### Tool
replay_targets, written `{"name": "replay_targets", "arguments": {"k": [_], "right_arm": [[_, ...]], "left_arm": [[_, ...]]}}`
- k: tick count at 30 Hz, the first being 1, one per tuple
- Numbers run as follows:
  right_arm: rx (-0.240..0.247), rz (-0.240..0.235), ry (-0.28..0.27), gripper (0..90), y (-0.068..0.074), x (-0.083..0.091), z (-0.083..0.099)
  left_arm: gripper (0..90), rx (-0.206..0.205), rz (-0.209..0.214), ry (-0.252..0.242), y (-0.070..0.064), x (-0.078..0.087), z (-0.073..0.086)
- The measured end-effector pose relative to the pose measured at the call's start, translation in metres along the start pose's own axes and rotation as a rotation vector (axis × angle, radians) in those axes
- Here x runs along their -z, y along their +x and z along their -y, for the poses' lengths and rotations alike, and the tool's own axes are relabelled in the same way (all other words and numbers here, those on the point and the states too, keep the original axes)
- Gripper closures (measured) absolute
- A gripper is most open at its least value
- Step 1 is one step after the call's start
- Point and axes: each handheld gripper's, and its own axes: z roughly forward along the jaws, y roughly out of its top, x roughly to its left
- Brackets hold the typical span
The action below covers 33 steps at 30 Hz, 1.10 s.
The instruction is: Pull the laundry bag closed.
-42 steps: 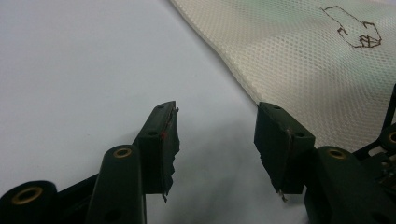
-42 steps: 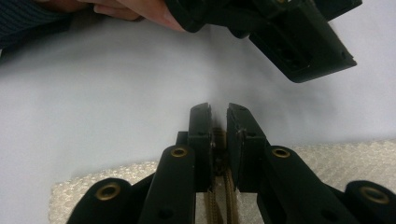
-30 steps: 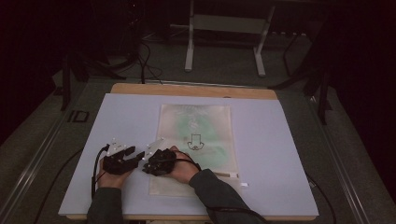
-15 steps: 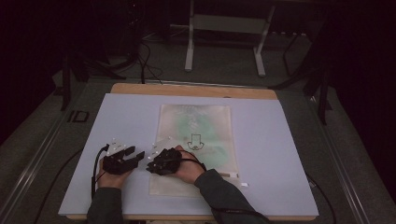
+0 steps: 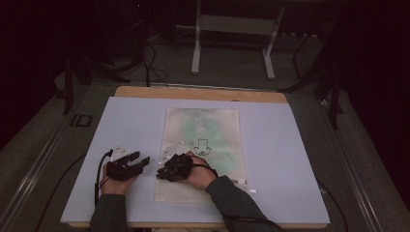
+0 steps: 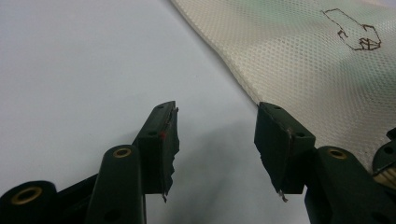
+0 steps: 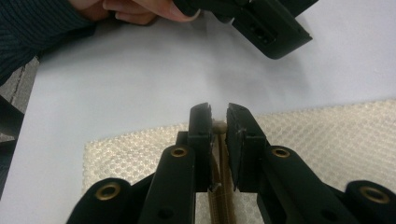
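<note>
A cream mesh bag (image 5: 203, 130) with a drawn arrow (image 5: 201, 146) lies flat on the white table (image 5: 290, 159). My right gripper (image 5: 163, 173) sits over the bag's near left corner. In the right gripper view its jaws are nearly together on a small tan zipper pull (image 7: 218, 125), and the zipper strip (image 7: 219, 186) runs back beneath them over the mesh bag (image 7: 327, 130). My left gripper (image 5: 142, 160) rests on the bare table just left of the bag. In the left gripper view, the left gripper (image 6: 215, 116) stands open with nothing between its fingers, and the mesh bag (image 6: 303, 56) lies beyond it.
The table's wooden far edge (image 5: 200, 93) borders a dark floor with cables and a metal stand (image 5: 232, 29). In the right gripper view the left gripper (image 7: 261, 23) and a hand (image 7: 135, 9) show close ahead. Bare white surface lies left and right of the bag.
The right hand has shifted slightly to the right and nearer over the bag's corner. The left gripper has stayed where it was.
</note>
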Motion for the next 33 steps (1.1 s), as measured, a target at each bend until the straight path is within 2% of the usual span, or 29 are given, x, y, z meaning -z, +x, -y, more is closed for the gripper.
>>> {"name": "replay_targets", "arguments": {"k": [21, 27, 33], "right_arm": [[-0.021, -0.026, 0.021, 80.9, -0.003, -0.006, 0.005], [-0.04, -0.037, 0.012, 81.1, -0.004, -0.005, 0.011], [-0.038, -0.045, 0.012, 81.3, -0.005, -0.006, 0.012]], "left_arm": [[48.6, 0.001, 0.001, -0.001, 0.0, 0.001, 0.0], [51.0, -0.001, -0.001, 0.006, 0.0, 0.0, 0.0], [53.7, -0.004, 0.002, 0.007, 0.0, 0.001, 0.0]]}}
